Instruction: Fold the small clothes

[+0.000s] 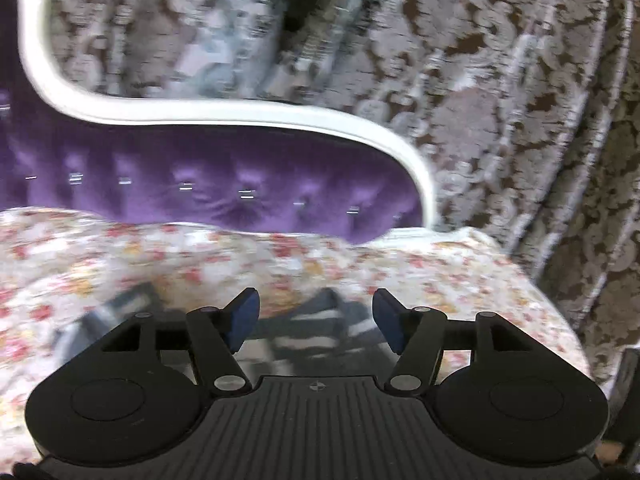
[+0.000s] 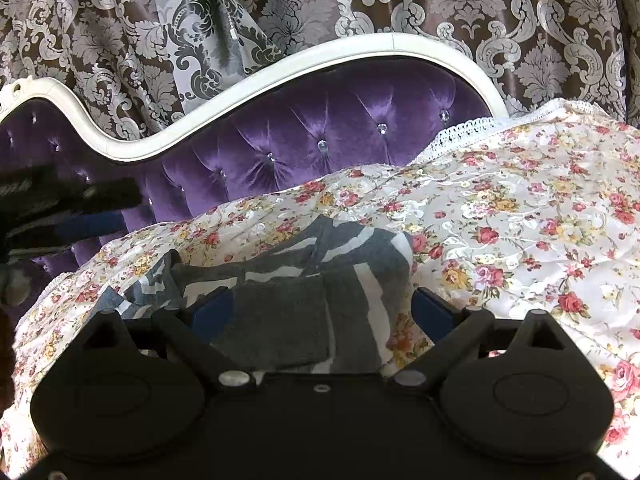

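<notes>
A small grey and white striped garment point(image 2: 320, 276) lies partly folded on a floral bedspread point(image 2: 520, 220). My right gripper point(image 2: 320, 312) is open, low over the garment, its blue pads on either side of the folded grey part. In the blurred left wrist view the same garment point(image 1: 320, 332) lies just beyond my open, empty left gripper point(image 1: 316, 320). The left gripper also shows at the left edge of the right wrist view point(image 2: 80, 216), raised above the bed.
A purple tufted headboard point(image 2: 320, 132) with a white curved frame point(image 2: 360, 52) stands behind the bed. Brown and silver damask curtains point(image 2: 480, 8) hang behind it. The bedspread's lace edge point(image 2: 480, 128) lies against the headboard. The bedspread fills the right side.
</notes>
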